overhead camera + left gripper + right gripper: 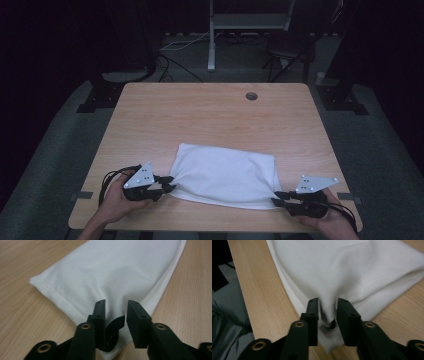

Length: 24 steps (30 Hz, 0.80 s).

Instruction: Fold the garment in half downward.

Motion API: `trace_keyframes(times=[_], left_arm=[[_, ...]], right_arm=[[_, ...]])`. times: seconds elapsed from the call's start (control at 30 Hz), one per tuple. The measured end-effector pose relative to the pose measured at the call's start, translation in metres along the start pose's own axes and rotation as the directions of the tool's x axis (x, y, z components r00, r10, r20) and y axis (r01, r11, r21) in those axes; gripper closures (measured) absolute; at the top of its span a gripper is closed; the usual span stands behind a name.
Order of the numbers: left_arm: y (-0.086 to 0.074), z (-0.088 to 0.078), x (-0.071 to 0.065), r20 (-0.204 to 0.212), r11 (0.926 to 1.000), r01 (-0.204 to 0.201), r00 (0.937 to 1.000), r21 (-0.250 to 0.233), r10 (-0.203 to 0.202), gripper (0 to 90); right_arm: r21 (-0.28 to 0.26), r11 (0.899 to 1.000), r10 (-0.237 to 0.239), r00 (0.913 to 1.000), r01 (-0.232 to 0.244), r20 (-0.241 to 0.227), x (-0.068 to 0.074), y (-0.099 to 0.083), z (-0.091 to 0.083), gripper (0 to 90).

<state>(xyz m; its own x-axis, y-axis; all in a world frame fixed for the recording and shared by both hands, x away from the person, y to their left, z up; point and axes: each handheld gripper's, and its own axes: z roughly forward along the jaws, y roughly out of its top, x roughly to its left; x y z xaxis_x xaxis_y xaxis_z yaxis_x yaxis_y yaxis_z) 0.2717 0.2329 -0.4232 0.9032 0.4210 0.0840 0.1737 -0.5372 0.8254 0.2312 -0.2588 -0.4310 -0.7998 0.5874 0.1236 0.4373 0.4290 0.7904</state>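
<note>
White cloth (225,175) corners between both parted claws, left (169,183), right (278,198); claw views reveal gaps

A white cloth (225,176), folded into a rough rectangle, lies flat and slightly rumpled near the front edge of the bench (210,115).

Each hand held a gripper low and level, pointing inward. The left gripper (169,183) and the right gripper (276,198) both had jaws parted.
</note>
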Motion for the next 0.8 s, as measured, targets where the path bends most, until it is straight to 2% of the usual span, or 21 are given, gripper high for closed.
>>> trace_keyframes(times=[0.13,0.17,0.3,0.37,0.43,0.6,0.8], left_arm=[[0.0,0.001,0.001,0.002,1.0,0.002,1.0,0.003,-0.002,58.0],[0.0,0.002,0.0,0.006,1.0,0.001,1.0,0.004,-0.001,56.7],[0.0,0.006,0.0,0.011,1.0,0.005,0.9999,-0.001,-0.005,54.6],[0.001,0.007,0.0,0.012,1.0,0.004,0.9999,-0.004,-0.004,54.0],[0.001,0.009,0.0,0.009,1.0,0.006,0.9999,-0.008,-0.006,52.4],[0.003,0.01,-0.001,0.012,0.9999,0.0,0.9999,-0.011,0.0,51.0],[0.001,0.012,0.002,-0.001,0.9995,0.019,0.9998,-0.027,-0.019,49.3]], right_arm=[[-0.065,0.997,0.053,0.9972,-0.05,0.053,-0.01,0.008,-0.009,58.6],[-0.067,0.996,0.068,0.9945,-0.063,0.08,-0.015,0.011,-0.008,56.8],[-0.054,0.994,0.102,0.9869,-0.096,0.125,-0.026,0.016,0.001,55.0],[-0.042,0.992,0.122,0.9804,-0.117,0.154,-0.032,0.02,0.009,53.7],[-0.045,0.99,0.14,0.9765,-0.135,0.163,-0.037,0.023,0.015,53.5],[-0.027,0.99,0.144,0.9717,-0.142,0.187,-0.045,0.03,0.026,54.1],[-0.016,0.985,0.173,0.963,-0.173,0.207,-0.051,0.032,0.035,54.6]])
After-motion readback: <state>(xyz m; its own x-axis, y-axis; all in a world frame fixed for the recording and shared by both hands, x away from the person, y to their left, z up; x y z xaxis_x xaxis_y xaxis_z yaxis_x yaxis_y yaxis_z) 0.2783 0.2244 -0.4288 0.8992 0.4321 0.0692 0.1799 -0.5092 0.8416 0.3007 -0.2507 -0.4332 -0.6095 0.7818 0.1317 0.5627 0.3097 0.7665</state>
